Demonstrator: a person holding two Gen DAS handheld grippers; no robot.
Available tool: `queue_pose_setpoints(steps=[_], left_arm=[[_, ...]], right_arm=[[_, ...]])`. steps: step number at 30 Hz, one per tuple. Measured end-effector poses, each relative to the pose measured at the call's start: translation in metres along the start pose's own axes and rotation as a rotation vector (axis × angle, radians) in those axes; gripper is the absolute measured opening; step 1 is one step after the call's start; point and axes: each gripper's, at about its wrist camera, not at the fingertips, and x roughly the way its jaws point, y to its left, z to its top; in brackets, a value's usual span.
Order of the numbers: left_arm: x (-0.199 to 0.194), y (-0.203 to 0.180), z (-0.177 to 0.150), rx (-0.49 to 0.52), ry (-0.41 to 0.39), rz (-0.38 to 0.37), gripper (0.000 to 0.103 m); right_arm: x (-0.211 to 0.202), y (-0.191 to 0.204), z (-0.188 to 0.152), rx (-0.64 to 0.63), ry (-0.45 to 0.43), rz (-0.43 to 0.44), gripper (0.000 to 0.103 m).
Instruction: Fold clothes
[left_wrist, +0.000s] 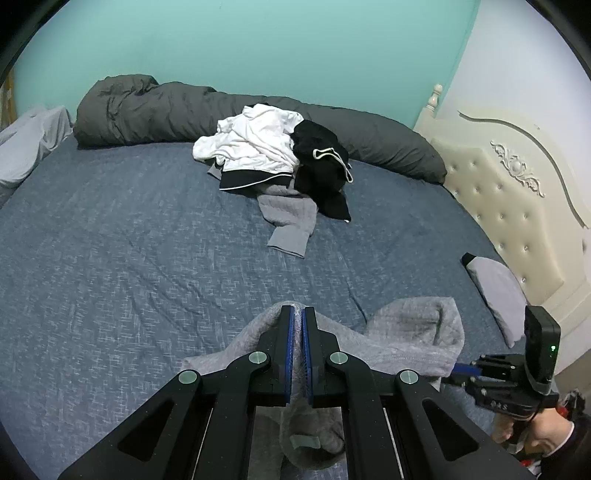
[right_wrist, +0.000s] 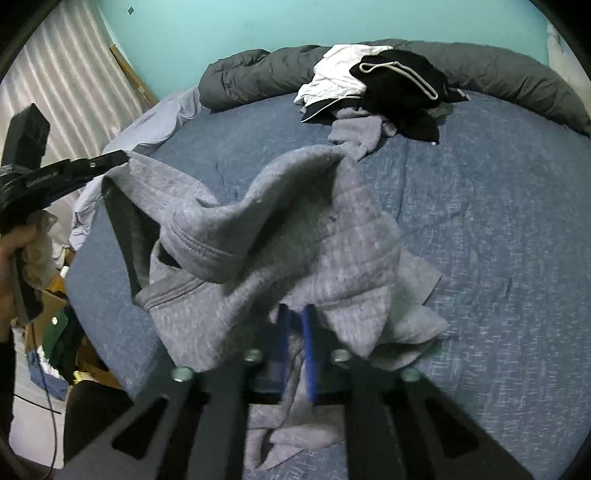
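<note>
A grey knit sweater (right_wrist: 295, 236) hangs bunched between both grippers above the blue bed. My left gripper (left_wrist: 297, 314) is shut on one edge of that grey sweater (left_wrist: 410, 332), with cloth pinched between its blue pads. My right gripper (right_wrist: 296, 314) is shut on another part of it, fabric draped over and under its fingers. In the right wrist view the left gripper (right_wrist: 122, 157) holds the sweater's corner at the left. The right gripper (left_wrist: 458, 371) shows at the lower right of the left wrist view. A pile of white, black and grey clothes (left_wrist: 277, 155) lies farther back.
The blue bedsheet (left_wrist: 129, 240) spreads wide to the left and middle. A rolled dark grey duvet (left_wrist: 147, 107) lines the far side. A cream padded headboard (left_wrist: 517, 206) stands at the right, with a grey folded item (left_wrist: 495, 291) beside it. Clutter sits on the floor (right_wrist: 55, 350).
</note>
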Motion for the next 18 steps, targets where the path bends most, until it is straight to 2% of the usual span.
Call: queue_pose_setpoints(steps=[8, 10, 12, 14, 15, 16, 18], left_arm=[[-0.025, 0.008, 0.008, -0.004, -0.037, 0.009, 0.005], [-0.03, 0.008, 0.011, -0.006, -0.045, 0.008, 0.005], [-0.033, 0.006, 0.012, -0.003, -0.052, 0.006, 0.005], [-0.035, 0.003, 0.013, -0.003, -0.056, 0.004, 0.005], [-0.036, 0.001, 0.013, -0.001, -0.057, 0.004, 0.005], [-0.037, -0.001, 0.013, 0.002, -0.058, 0.003, 0.005], [-0.04, -0.005, 0.011, 0.009, -0.06, 0.002, 0.005]], right_arm=[[-0.073, -0.016, 0.035, 0.016, -0.167, -0.057, 0.0], [-0.079, -0.018, 0.04, 0.012, -0.156, -0.04, 0.0], [-0.069, -0.016, 0.039, 0.006, -0.104, -0.016, 0.001], [-0.054, -0.009, 0.034, -0.005, -0.056, -0.014, 0.016], [-0.045, -0.003, 0.03, -0.014, -0.04, -0.016, 0.034], [-0.037, 0.002, 0.025, -0.02, -0.025, -0.014, 0.046], [-0.02, 0.009, 0.018, -0.016, -0.004, 0.011, 0.047]])
